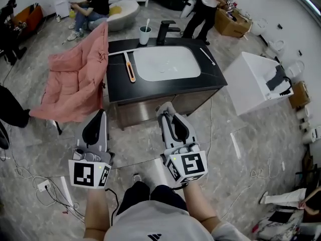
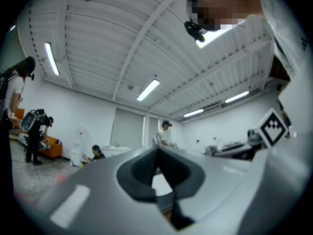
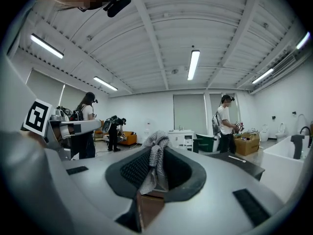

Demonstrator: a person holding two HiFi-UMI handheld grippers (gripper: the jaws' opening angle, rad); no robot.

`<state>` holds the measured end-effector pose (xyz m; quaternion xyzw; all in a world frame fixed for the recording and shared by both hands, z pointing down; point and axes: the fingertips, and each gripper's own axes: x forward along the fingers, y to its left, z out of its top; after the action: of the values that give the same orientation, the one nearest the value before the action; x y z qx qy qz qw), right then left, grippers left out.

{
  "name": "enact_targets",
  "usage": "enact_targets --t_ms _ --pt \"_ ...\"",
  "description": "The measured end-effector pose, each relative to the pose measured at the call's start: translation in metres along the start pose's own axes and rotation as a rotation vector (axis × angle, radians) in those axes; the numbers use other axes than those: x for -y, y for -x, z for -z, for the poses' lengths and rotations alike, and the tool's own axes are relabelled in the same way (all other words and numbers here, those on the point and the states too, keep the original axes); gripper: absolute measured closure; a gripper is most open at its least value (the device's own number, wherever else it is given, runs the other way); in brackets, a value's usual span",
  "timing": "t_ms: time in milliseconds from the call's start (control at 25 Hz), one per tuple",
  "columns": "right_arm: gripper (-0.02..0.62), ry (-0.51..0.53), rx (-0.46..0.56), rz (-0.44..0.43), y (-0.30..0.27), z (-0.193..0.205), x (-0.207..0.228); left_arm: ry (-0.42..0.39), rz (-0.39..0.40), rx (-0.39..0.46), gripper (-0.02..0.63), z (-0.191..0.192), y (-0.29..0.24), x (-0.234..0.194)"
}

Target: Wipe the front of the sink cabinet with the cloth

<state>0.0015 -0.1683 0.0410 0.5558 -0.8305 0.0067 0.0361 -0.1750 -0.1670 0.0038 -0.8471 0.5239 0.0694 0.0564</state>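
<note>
the right hand-held gripper is clamped on the grey cloth, its tip near the sink cabinet front. the left hand-held gripper is closed and empty, pointing forward alongside.

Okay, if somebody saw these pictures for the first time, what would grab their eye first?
Probably the black-topped sink cabinet with its white basin, standing straight ahead, and the big pink chair beside its left end. Next, low in the head view, the right hand-held gripper is shut on a grey cloth close to the cabinet front, while the left hand-held gripper is shut on nothing.
</note>
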Motion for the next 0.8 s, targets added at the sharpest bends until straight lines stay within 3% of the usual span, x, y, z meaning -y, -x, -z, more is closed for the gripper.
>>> enact_targets --t_ms 200,800 --pt "0.529 -0.027 -0.085 -0.022 -0.02 0.042 -0.008 0.02 0.001 -0.027 0.6 0.022 -0.004 -0.007" --pt "0.534 -0.045 -0.284 -0.221 -0.099 0.172 -0.067 0.042 -0.038 -0.099 0.6 0.104 0.001 -0.026"
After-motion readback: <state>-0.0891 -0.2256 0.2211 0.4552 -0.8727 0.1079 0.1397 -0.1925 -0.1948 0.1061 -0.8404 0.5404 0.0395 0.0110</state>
